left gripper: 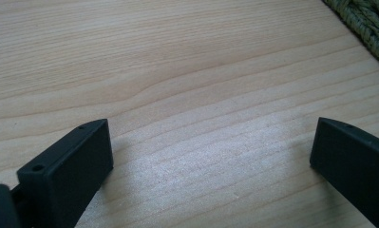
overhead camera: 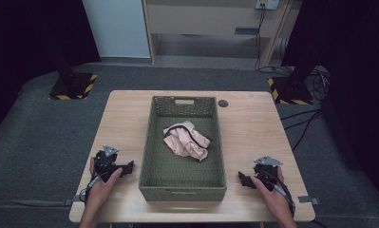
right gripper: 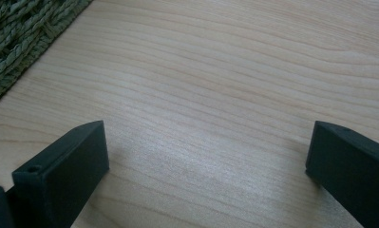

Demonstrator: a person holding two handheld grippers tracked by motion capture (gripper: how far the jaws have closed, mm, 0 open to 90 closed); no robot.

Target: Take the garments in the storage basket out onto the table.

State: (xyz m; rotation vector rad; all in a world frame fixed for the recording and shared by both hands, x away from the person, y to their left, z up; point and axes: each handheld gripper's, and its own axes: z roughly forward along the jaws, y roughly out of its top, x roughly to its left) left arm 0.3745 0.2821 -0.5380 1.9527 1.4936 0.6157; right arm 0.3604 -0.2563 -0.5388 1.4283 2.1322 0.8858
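Now the left claw (overhead camera: 128,167) rests low over the desk (overhead camera: 123,118) in a person's left hand (overhead camera: 101,183), its jaws pointing inward at the green woven basket (overhead camera: 149,164) that stands just beside it on its inner side. Seen from the left gripper view, this claw (left gripper: 211,152) has its two black jaws spread wide with bare wood grain between them and nothing held; a corner of the basket (left gripper: 367,19) shows ahead of the far jaw, apart from it. Between the two claws, the basket sits in the middle of the desk, and inside it, toward the half farther from both claws, lies a crumpled pink cloth (overhead camera: 184,140) with a dark band running through it. Past the basket's far right corner a small dark disc (overhead camera: 222,103) lies on the desk, well apart from either claw. On the other side, the right claw (overhead camera: 243,179) sits in the right hand (overhead camera: 270,190), pointing back at the basket's near right corner, close but not touching. From the right gripper view, this claw (right gripper: 206,152) is likewise spread wide over bare wood, empty, with the basket's weave (right gripper: 21,38) ahead of one jaw.
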